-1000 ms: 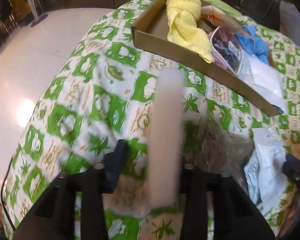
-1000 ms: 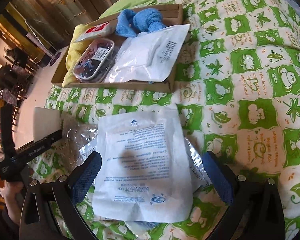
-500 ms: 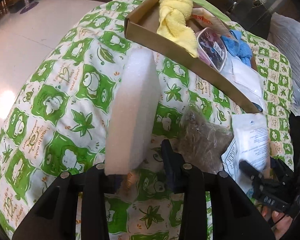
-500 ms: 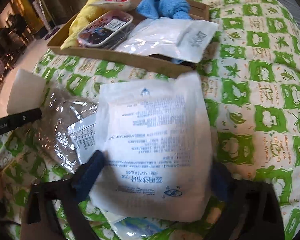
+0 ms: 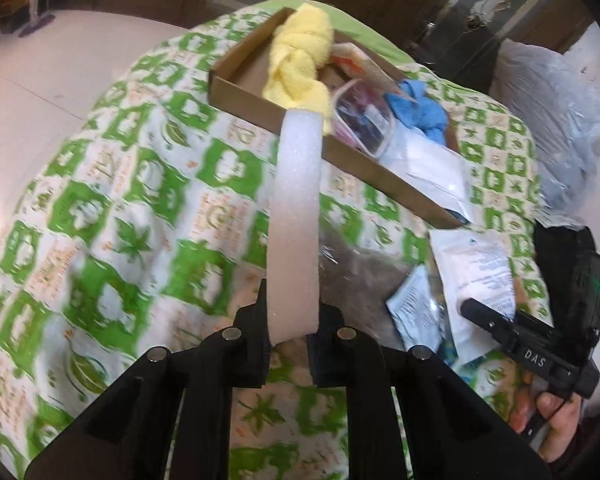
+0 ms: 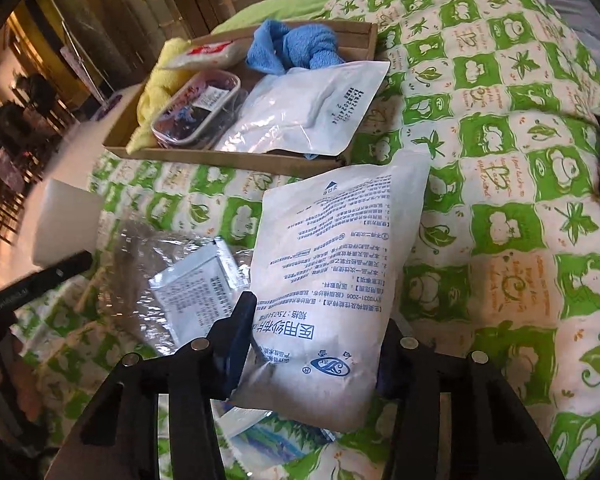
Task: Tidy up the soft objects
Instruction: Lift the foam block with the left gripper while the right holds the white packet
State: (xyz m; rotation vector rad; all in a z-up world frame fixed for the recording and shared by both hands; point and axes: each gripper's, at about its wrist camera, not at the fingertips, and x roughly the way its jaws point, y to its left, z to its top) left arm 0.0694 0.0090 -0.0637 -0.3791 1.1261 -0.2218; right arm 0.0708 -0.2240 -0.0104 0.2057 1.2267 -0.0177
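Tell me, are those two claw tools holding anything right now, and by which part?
The left gripper pinches the white foam strip by its near end. The right gripper's jaws are closing on the white printed packet across its lower sides.

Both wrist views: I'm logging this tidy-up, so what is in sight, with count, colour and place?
Cardboard tray: one, brown, far end of the quilt.
Yellow towel: one, yellow, in the tray.
Blue towel: one, blue, knotted, in the tray.
Clear box: one, dark contents, in the tray.
White pouch: one, over the tray's near edge.
Foam block: one, white, between the left fingers.
Gauze pack: one, white, blue print, between the right fingers.
Clear bag: one, crinkly, on the quilt.
Quilt: one, green and white.
Left gripper: black, closing on the foam.
Right gripper: black, closing on the pack.
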